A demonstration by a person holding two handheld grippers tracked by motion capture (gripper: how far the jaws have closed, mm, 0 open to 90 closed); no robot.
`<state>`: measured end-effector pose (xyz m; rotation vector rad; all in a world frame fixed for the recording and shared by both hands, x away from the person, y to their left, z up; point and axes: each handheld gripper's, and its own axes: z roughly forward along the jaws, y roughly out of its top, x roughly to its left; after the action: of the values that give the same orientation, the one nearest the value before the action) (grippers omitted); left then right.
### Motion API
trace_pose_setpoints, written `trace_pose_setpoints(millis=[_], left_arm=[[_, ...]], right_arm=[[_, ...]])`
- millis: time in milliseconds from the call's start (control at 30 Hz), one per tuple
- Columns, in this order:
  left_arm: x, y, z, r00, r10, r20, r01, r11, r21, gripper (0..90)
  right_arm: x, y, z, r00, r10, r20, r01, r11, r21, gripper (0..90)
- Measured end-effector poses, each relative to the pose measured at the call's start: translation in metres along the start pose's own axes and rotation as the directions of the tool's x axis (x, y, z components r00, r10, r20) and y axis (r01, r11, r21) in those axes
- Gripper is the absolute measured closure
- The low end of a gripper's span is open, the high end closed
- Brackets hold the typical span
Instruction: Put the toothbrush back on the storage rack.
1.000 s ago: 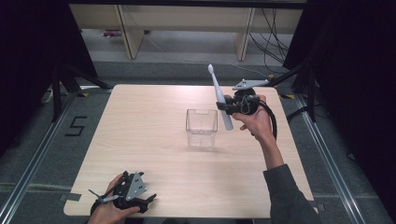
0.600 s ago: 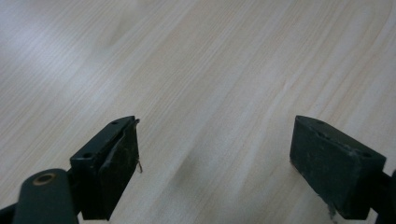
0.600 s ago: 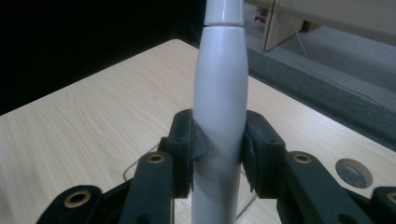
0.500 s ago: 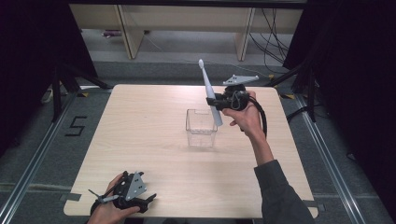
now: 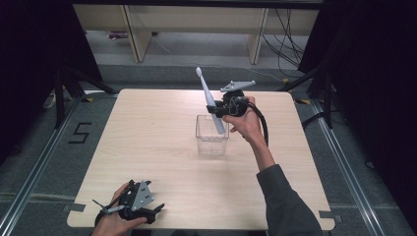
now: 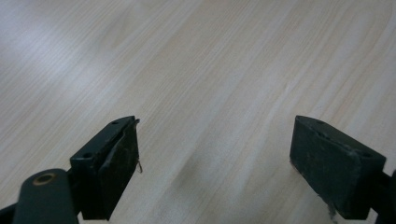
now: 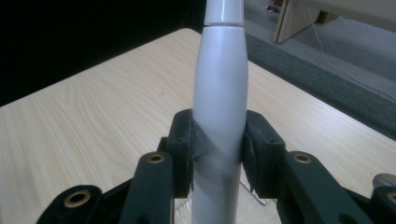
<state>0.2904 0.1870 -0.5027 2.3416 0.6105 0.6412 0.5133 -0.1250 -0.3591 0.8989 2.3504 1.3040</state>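
Right gripper [image 5: 220,112], clamped on white electric toothbrush [image 5: 210,101], holds it tilted over clear square container [image 5: 212,134] at table [image 5: 147,128] centre, brush head toward 11 o'clock, base dipping inside rim. Left gripper [image 5: 147,215] rests at 7 o'clock table edge, jaws spread wide, nothing between.

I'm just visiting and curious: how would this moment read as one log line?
right gripper: shut on electric toothbrush, handle end at clear container | left gripper: open, idle at near table edge
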Motion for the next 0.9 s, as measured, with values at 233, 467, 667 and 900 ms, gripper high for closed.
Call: trace_pose_setpoints(millis=[233,467,667,900], left_arm=[[0.000,0.000,0.000,1.0000,-0.001,-0.010,0.001,1.0000,-0.001,15.1],[0.000,0.000,0.000,1.0000,0.000,0.000,0.000,1.0000,0.000,15.1],[0.000,0.000,0.000,1.0000,-0.003,-0.001,0.003,1.0000,0.000,15.1],[0.000,0.000,0.000,1.0000,0.000,0.001,0.000,1.0000,0.002,15.1]], right_arm=[[-0.001,-0.008,0.015,1.0000,-0.001,0.008,0.000,0.9979,0.065,67.1],[0.004,-0.013,0.028,0.9998,-0.006,0.017,0.004,0.9926,0.122,67.1],[0.006,-0.018,0.039,0.9994,-0.023,0.026,0.020,0.9895,0.143,67.1],[0.006,-0.020,0.047,0.9969,-0.074,0.026,0.068,0.9784,0.195,67.1]])
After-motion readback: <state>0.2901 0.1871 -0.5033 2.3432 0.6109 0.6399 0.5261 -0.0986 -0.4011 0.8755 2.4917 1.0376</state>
